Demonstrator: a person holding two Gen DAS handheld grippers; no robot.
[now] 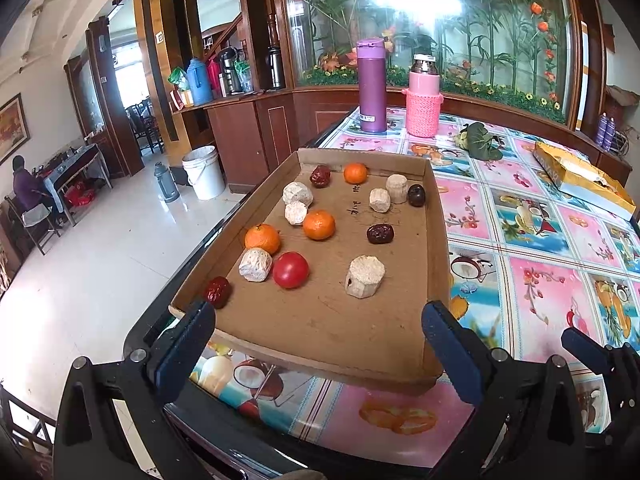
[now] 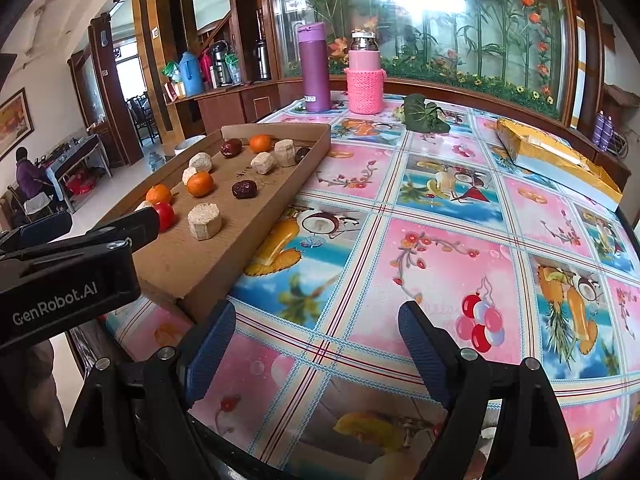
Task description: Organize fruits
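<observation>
A shallow cardboard tray (image 1: 438, 240) (image 2: 256, 232) lies at the table's left edge. It holds three oranges (image 1: 319, 224), a red tomato (image 1: 291, 270), several dark red dates (image 1: 380, 234) and several pale cut sugarcane chunks (image 1: 365, 276). My left gripper (image 1: 318, 344) stands open over the tray's near end, nothing between its blue pads. My right gripper (image 2: 316, 356) hangs open above the bare tablecloth, right of the tray's near corner. The left gripper's black body (image 2: 68, 276) shows at the left in the right wrist view.
The table (image 2: 440, 240) has a bright fruit-print cloth. At the back stand a purple flask (image 1: 372, 86) and a pink bottle (image 1: 424, 96), with green leaves (image 1: 480, 142) beside them. A gold box (image 1: 580, 178) lies at the far right. Left of the table drops the floor, with a white bucket (image 1: 204, 172).
</observation>
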